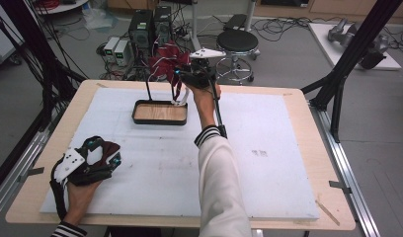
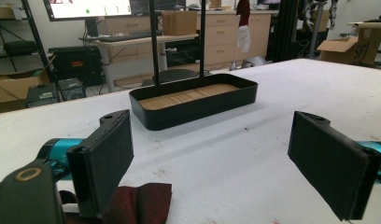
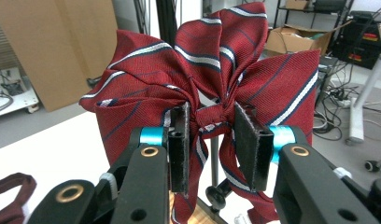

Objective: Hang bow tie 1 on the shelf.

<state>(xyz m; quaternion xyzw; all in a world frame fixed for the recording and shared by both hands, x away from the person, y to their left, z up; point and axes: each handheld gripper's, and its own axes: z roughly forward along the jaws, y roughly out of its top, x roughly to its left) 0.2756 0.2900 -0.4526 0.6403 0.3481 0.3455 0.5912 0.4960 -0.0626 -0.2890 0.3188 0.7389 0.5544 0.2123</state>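
Left tongs (image 1: 103, 153): near the tabletop's (image 1: 268, 168) front left corner, jaws spread wide with nothing between them; a scrap of dark red cloth (image 2: 142, 200) lies just under them in the left gripper view.
Right tongs (image 3: 209, 140): raised above the far middle of the tabletop, jaws closed on the knot of a red striped bow tie (image 3: 207, 70).
Bow tie's lie: wings fan sideways and upward from the knot; its strap hangs down toward the tray (image 1: 160, 112).
Stand: black tray with a wooden floor and two thin upright posts (image 2: 154, 44), just below and left of the held bow.
Key relation: the bow is right by the posts, so the right hand does the hanging, I judge; the left is well apart.
View differences: right gripper view shows the pinch; left gripper view shows the posts' spacing.
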